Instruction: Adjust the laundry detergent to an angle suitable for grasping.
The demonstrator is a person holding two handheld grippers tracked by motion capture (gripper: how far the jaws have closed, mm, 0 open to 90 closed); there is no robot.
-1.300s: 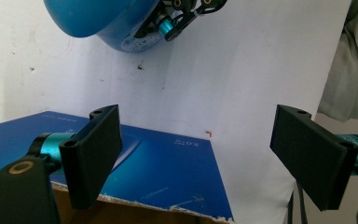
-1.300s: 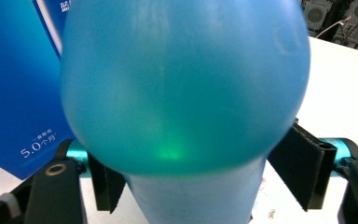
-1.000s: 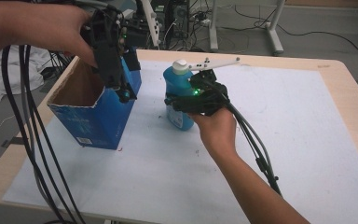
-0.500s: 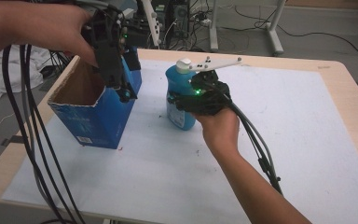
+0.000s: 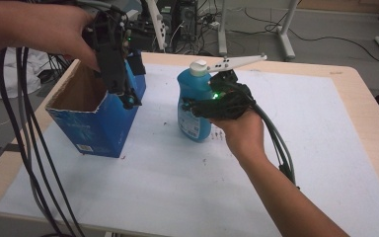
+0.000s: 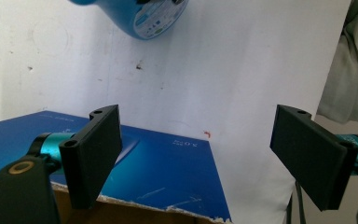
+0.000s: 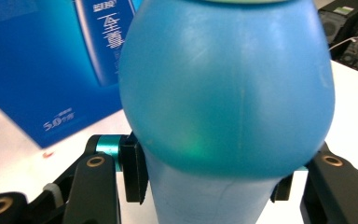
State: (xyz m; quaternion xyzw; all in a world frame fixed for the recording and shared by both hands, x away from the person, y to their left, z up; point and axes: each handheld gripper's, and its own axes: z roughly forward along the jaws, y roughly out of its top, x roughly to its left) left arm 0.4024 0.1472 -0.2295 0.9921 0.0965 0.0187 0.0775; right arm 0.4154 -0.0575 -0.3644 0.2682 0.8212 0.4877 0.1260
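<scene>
High view, left side: the left claw (image 5: 128, 101) is hanging over the near wall of the open blue carton (image 5: 91, 131), jaws spread wide with nothing between them, as the left gripper view confirms; the carton wall sits just below the pads (image 6: 95, 154), untouched. Moving right, the right claw (image 5: 197, 106) is clamping the blue detergent bottle (image 5: 193, 106) at its waist. Its jaws have just been closing on the bottle, and against the frames a second ago the bottle is riding slightly higher and shifting toward the carton. Judgement: the grab is done and the carry to the carton is beginning. In the left gripper view the bottle's base (image 6: 142, 18) is showing above the white sheet. Bottle is looking upright, rounded shoulder over a narrower waist, smooth translucent blue plastic, white cap (image 5: 198, 65), printed label low on the front. The bench (image 5: 355, 94) is carrying both things on the white sheet (image 5: 301, 148).
</scene>
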